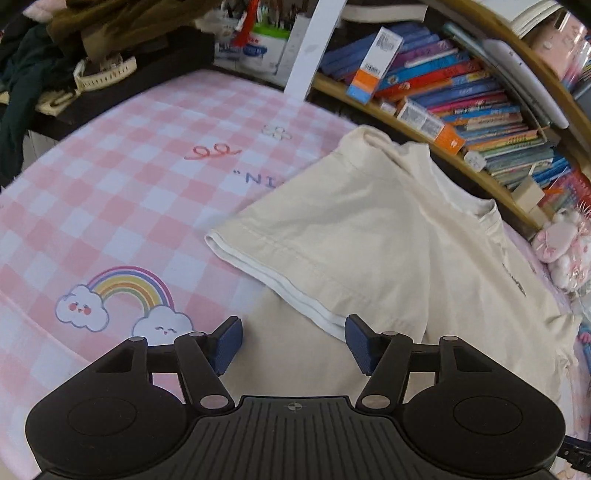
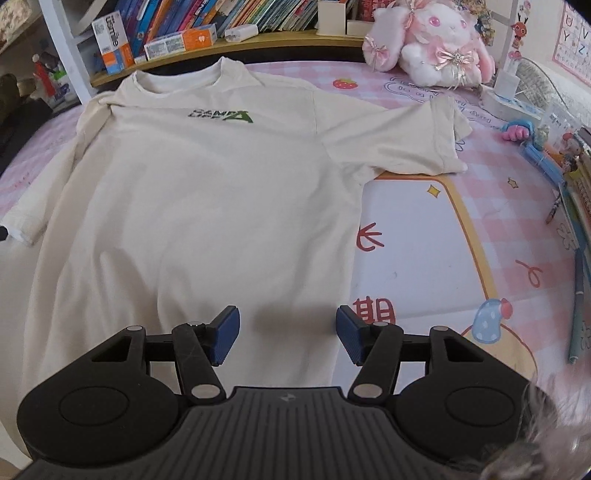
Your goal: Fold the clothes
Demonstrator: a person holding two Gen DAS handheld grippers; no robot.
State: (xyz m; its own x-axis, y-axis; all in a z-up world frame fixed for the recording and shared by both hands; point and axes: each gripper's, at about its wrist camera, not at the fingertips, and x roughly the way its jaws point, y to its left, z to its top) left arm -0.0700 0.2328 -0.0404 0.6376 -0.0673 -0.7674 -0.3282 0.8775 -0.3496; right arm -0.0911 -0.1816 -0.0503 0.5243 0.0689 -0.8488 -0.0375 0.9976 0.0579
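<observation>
I have a pink checked counter [image 2: 424, 229] under me, with a bookshelf [image 2: 229, 22] along its far edge and a plush rabbit [image 2: 436, 44] at the far right. Spread flat across it, print side up, lies the cream shirt [image 2: 207, 192], collar far and hem near, one sleeve [image 2: 417, 136] reaching out right and the other sleeve [image 1: 295, 243] lying out left. The cloth looks light, soft and limp, so I expect it to sag and drag unless I pinch it at seams or hems, where it is thickest. My left gripper [image 1: 293, 347] hangs half open over the left side of the body, just near of that sleeve's hem, holding nothing. My right gripper [image 2: 286, 338] is likewise half open and empty, over the body's right edge near the hem.
</observation>
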